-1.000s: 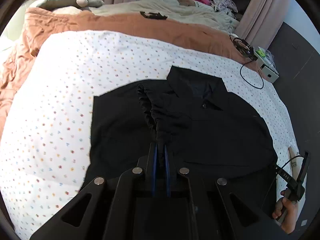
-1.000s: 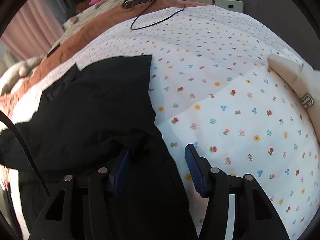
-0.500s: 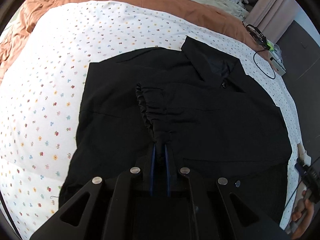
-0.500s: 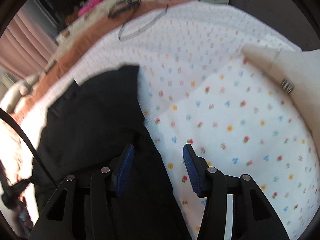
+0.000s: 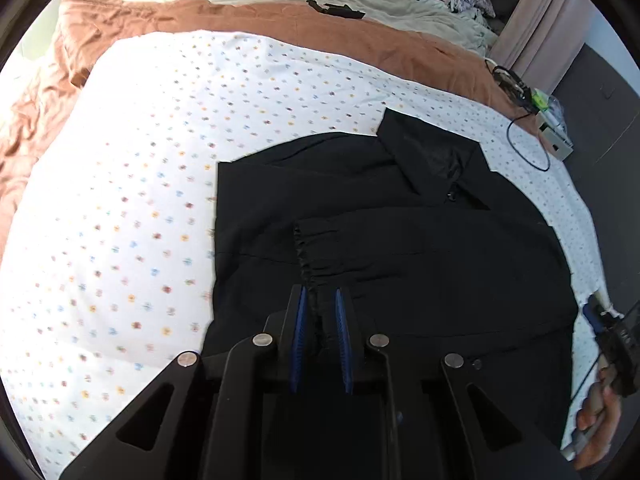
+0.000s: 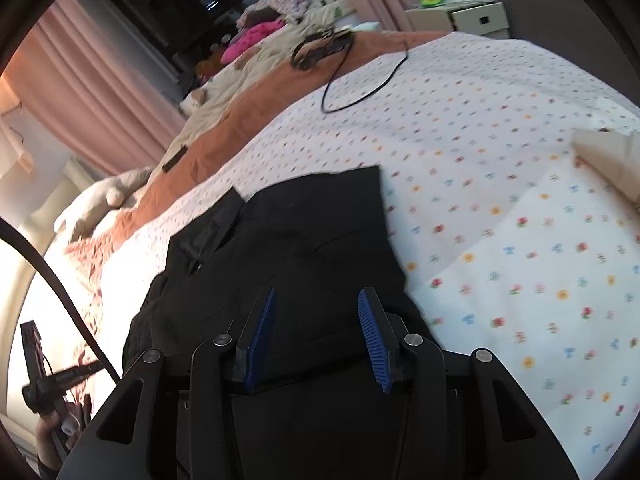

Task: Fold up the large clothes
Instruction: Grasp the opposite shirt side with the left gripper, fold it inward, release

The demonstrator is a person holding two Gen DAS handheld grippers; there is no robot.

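Black fabric is covering the middle of the bed: the shirt (image 5: 400,248) is lying flat on the flowered sheet (image 5: 140,200), collar toward the brown blanket (image 5: 240,20), with one sleeve folded across the body. The sleeve's gathered cuff (image 5: 306,256) is lying in front of my left claw (image 5: 319,300). That claw's jaws have just been opening and are now standing narrowly apart; a bit of cuff fabric is sitting between the blue pads (image 5: 298,320), though I cannot tell whether they are touching it.

My right claw (image 6: 316,300) is hovering over the shirt's (image 6: 300,240) edge nearest the bare sheet (image 6: 500,200). Its jaws have just been closing and are standing moderately apart, with cloth visible below them but nothing pinched.

A black cable (image 6: 360,80) is looping across the sheet toward the blanket (image 6: 248,112). A cream drawer unit (image 6: 476,20) is standing beyond the bed, and pink curtains (image 6: 92,92) are hanging behind.
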